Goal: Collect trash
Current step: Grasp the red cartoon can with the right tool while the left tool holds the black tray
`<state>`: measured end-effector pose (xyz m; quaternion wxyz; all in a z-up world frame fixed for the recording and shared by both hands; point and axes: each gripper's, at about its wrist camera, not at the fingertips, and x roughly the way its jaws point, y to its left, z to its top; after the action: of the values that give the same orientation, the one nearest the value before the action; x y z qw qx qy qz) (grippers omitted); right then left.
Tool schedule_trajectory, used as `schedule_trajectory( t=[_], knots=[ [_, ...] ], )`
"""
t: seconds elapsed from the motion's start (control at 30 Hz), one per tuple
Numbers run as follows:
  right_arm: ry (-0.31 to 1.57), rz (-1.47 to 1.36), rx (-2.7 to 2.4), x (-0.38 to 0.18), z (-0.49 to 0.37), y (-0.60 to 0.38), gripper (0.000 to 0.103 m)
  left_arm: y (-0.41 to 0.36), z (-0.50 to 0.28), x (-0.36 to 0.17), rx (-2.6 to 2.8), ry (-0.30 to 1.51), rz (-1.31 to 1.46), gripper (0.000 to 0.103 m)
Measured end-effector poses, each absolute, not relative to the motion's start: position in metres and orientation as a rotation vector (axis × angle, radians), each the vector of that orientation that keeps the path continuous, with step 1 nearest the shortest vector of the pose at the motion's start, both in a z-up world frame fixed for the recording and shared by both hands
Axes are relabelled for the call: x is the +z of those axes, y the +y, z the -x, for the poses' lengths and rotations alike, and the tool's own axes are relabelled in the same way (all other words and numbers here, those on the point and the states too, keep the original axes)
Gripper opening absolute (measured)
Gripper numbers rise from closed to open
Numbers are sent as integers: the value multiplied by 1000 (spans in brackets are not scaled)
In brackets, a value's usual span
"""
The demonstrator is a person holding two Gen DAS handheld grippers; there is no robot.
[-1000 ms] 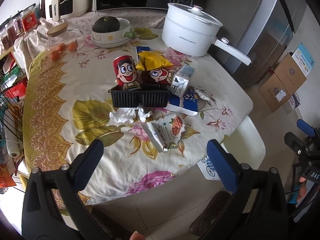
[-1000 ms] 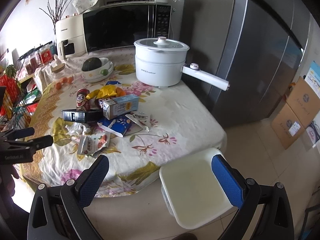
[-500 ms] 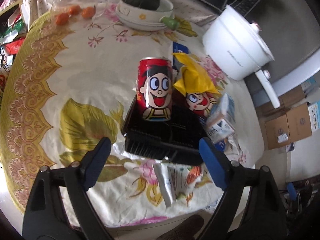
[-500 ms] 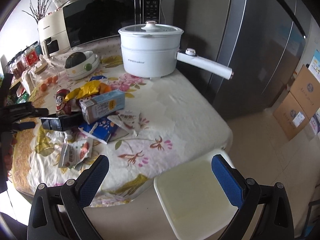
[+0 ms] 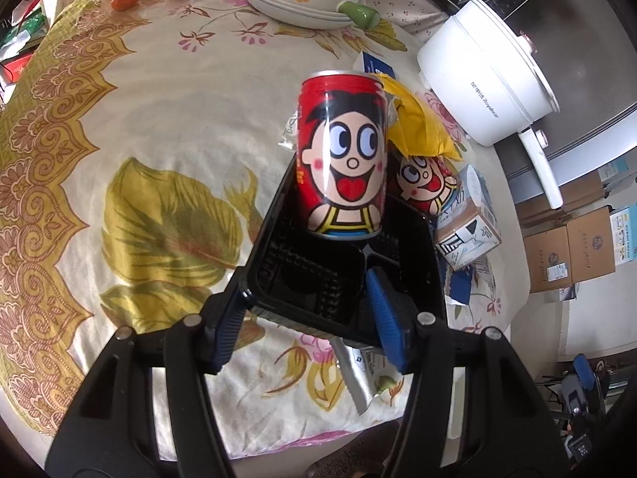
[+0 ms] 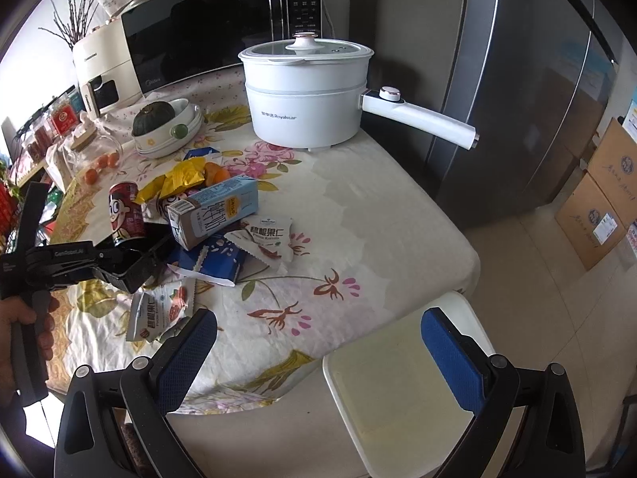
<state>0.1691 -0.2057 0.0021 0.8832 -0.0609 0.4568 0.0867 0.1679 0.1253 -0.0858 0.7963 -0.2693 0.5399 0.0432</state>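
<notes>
The step in hand looks like a pickup of the black plastic tray [image 5: 350, 271], with a red cartoon can [image 5: 342, 155] standing upright in its far end. The left gripper [image 5: 306, 318] straddles the tray's near end wall: one blue pad sits inside the tray, the other outside its near left corner. The jaws have just been closing with that wall between them, but I cannot tell whether the pads press on it yet. Done well, the squeeze should be firm on the thin rim, and the lift slow and level, since the tall can could tip out. The right gripper [image 6: 318, 338] hangs with jaws wide apart and nothing between them, over the surface's edge and a white bin [image 6: 402, 398] below, probably where the trash goes.

The surface [image 6: 378, 231] wears a floral cloth. At its back stand a microwave [image 6: 211, 28] and a white electric pot [image 6: 306, 95], with a grey fridge [image 6: 517, 91] beside and cardboard boxes [image 6: 597, 199] on the floor. Just beside the tray lie a milk carton [image 6: 211, 211], a yellow snack bag [image 5: 418, 127] and torn wrappers [image 6: 270, 239].
</notes>
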Motion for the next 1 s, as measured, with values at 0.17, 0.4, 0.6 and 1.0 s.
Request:
schedule_trajectory(
  t=[0.17, 0.4, 0.6, 1.0],
  knots=[
    [956, 143, 203, 1, -169, -191, 103, 124, -159, -76, 85, 1127, 467, 60],
    [915, 78, 351, 8, -191, -152, 103, 114, -152, -72, -6, 1146, 410, 60],
    [984, -20, 527, -17, -222, -106, 90, 105, -143, -72, -114, 1152, 358, 60],
    [1054, -93, 579, -51, -248, -68, 80, 108, -128, -66, -180, 1141, 163, 60]
  ],
)
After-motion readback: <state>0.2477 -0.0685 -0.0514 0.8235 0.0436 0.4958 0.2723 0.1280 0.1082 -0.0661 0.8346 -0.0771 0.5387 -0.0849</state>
